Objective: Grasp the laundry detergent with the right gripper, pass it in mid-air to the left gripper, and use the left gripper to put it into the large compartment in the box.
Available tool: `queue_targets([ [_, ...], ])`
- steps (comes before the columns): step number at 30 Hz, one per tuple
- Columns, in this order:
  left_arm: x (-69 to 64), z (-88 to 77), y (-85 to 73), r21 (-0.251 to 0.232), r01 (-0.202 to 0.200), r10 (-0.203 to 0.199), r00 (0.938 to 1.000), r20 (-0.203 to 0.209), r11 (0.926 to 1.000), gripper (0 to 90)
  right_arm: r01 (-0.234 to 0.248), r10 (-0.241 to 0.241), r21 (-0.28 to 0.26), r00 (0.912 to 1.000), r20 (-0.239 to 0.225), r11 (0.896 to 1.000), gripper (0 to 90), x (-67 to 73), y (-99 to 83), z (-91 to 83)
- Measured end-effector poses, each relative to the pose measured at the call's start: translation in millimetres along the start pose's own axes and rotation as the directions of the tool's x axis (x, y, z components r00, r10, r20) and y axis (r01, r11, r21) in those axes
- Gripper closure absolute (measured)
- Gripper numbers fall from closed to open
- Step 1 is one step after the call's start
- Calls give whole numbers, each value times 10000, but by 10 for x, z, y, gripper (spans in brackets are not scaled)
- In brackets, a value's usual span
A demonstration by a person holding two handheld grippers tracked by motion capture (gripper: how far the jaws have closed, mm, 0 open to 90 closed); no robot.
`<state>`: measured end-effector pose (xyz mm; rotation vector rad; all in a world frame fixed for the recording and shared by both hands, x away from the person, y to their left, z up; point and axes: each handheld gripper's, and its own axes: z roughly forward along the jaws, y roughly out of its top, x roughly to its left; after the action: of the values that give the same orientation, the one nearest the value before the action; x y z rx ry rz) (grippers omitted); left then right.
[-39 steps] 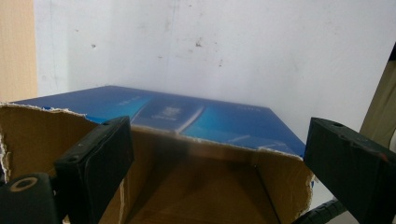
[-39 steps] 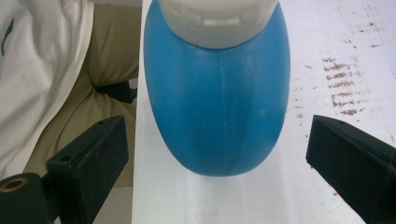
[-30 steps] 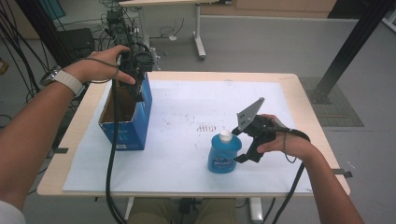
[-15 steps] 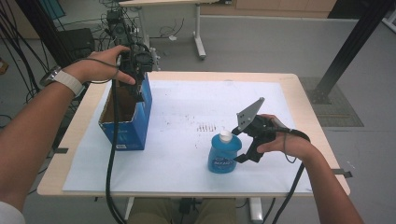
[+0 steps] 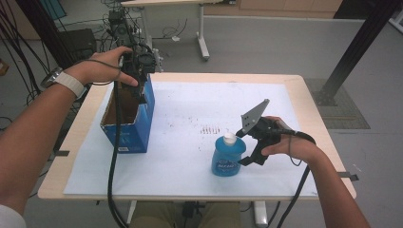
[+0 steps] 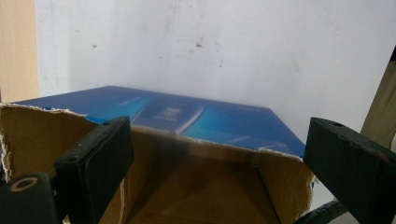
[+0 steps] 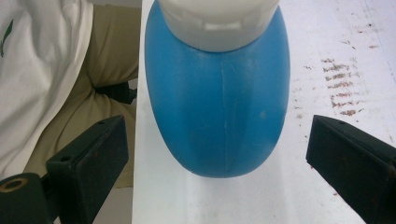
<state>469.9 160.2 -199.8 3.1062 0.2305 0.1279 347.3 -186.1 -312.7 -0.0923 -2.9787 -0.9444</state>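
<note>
High view: the left gripper [image 5: 141, 71] hangs over the far end of the open blue box [image 5: 128, 124], jaws spread wide just above its torn rim. To the right, the right gripper [image 5: 247, 145], jaws also apart, faces the blue bottle [image 5: 228, 155], which stands upright between them, untouched.

black two-jaw tools [image 5: 142, 71] trailing black cables; white wristwatch [image 5: 69, 83], white shirt.

The bottle [image 7: 219, 102] is smooth blue plastic with a matt sheen and a white plastic cap [image 7: 219, 21]. The box [image 6: 187, 154] is torn brown cardboard, glossy blue outside. White paper [image 5: 190, 109], stained, covers the pale wooden surface [image 5: 313, 114].
</note>
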Motion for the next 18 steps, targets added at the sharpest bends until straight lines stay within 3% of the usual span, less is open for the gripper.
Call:
queue_targets([
  [18, -3, 3, 2, 38, 3, -3, 10000, 10, 10000, 90, -90, 90, -45, 9999, 47, 9999, 55, 4, -8, -6],
])
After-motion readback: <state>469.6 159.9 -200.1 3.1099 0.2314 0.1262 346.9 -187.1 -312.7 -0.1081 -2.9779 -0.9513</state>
